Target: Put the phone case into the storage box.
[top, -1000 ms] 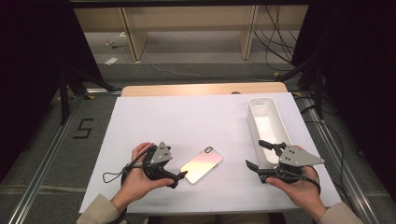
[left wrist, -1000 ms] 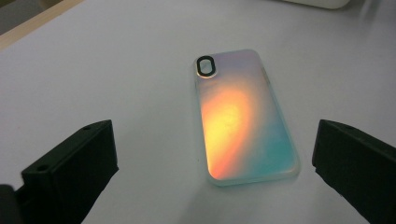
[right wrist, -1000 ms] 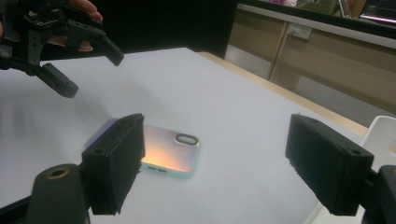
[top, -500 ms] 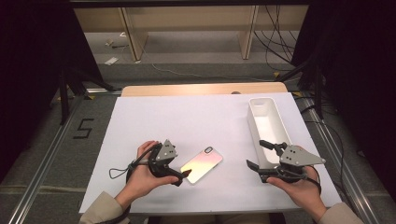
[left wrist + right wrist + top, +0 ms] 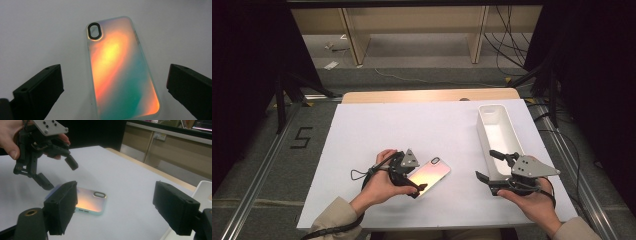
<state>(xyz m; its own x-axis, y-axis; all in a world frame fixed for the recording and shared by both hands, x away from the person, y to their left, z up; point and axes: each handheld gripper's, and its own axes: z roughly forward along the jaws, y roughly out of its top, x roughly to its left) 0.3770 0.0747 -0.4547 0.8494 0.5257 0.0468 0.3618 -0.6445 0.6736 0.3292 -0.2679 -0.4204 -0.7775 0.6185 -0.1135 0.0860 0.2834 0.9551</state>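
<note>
1. High view: left gripper hovered over phone case lying flat on table, prob. lining up a grab.
2. Left gripper view: jaws spread, straddling case's width, no contact.
3. Right gripper view: right gripper jaws spread, empty, parked near tray.

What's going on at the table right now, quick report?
Left gripper open, fingers straddling phone case. Right gripper open, beside white bin. Case flat, nothing blocking.

Low in the frame, the left tool hangs with jaws spread over one end of the iridescent phone case on the white counter. Lower right, the right tool stands open beside the white tray.
</note>
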